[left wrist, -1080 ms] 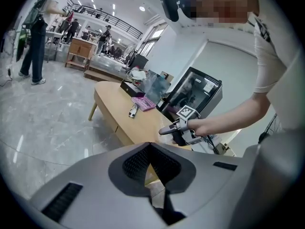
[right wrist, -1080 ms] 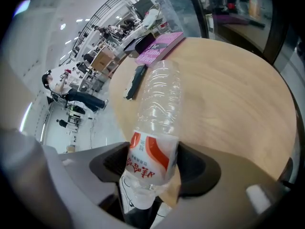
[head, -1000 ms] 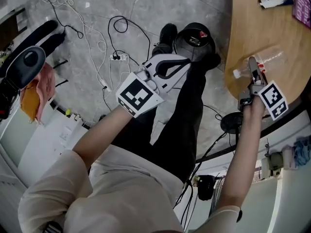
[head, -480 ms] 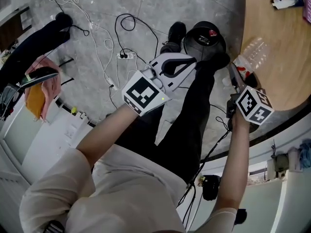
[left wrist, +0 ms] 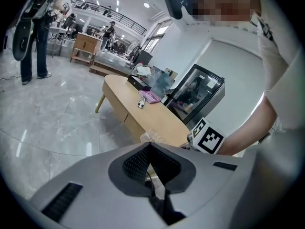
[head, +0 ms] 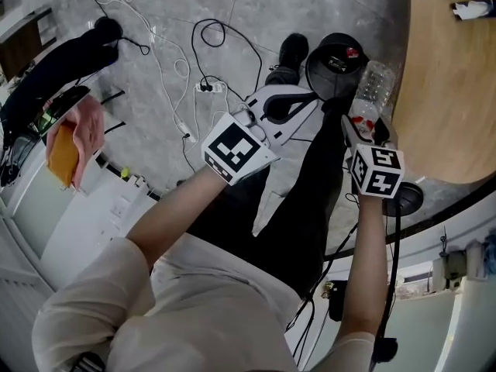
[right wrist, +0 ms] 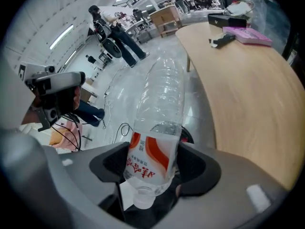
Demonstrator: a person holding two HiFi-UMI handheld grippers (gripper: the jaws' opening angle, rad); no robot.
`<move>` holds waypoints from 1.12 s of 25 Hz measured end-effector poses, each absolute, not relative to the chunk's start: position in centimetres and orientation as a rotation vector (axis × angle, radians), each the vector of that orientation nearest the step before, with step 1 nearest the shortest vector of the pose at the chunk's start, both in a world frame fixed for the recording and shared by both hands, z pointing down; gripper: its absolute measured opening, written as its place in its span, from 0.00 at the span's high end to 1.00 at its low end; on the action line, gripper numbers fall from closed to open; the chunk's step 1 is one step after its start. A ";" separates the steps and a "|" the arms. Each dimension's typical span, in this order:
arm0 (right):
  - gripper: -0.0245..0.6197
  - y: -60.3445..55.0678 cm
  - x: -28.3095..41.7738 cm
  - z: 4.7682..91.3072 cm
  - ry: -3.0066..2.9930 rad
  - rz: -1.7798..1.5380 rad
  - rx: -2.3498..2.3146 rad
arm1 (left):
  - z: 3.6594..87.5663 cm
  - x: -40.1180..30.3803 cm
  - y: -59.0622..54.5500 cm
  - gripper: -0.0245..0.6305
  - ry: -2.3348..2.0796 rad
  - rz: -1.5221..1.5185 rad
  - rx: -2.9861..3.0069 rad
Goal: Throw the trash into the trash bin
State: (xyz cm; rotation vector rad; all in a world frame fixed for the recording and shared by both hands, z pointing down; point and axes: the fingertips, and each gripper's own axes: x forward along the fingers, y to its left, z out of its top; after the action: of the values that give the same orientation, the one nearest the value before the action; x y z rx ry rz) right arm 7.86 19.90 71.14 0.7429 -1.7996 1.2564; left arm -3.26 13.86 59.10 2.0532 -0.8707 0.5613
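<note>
The left claw (head: 308,99) is kept shut and empty just left of the trash bin (head: 335,59), apparently parked there because it is not needed. The trash bin is seen open-topped on the floor. At its right rim, a plastic bottle (head: 372,84) is clamped at its labelled neck end by the right claw (head: 360,129), whose jaws are spread wide around it. The base is aimed past the claw, probably so it can be dropped in. Right of the trash bin, the tabletop (head: 449,91) is cleared by the bottle.
</note>
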 end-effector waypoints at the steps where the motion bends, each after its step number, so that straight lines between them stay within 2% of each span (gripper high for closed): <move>1: 0.46 20.7 7.6 72.1 -1.780 1.278 0.728 | 59.4 -3.4 14.0 0.95 -0.870 0.562 2.049; 19: 0.44 29.5 5.5 88.3 -1.502 1.304 0.496 | 66.6 -5.7 16.5 0.95 -0.827 0.616 1.993; 28: 0.40 30.1 5.3 91.6 -1.413 1.248 0.445 | 68.0 -6.1 16.6 0.95 -0.828 0.609 1.971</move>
State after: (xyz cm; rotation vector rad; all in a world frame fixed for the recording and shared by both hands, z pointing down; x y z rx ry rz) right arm 5.27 30.11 91.56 0.4448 -1.4134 1.2479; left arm -6.07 16.57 68.03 1.9709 -0.8277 0.6091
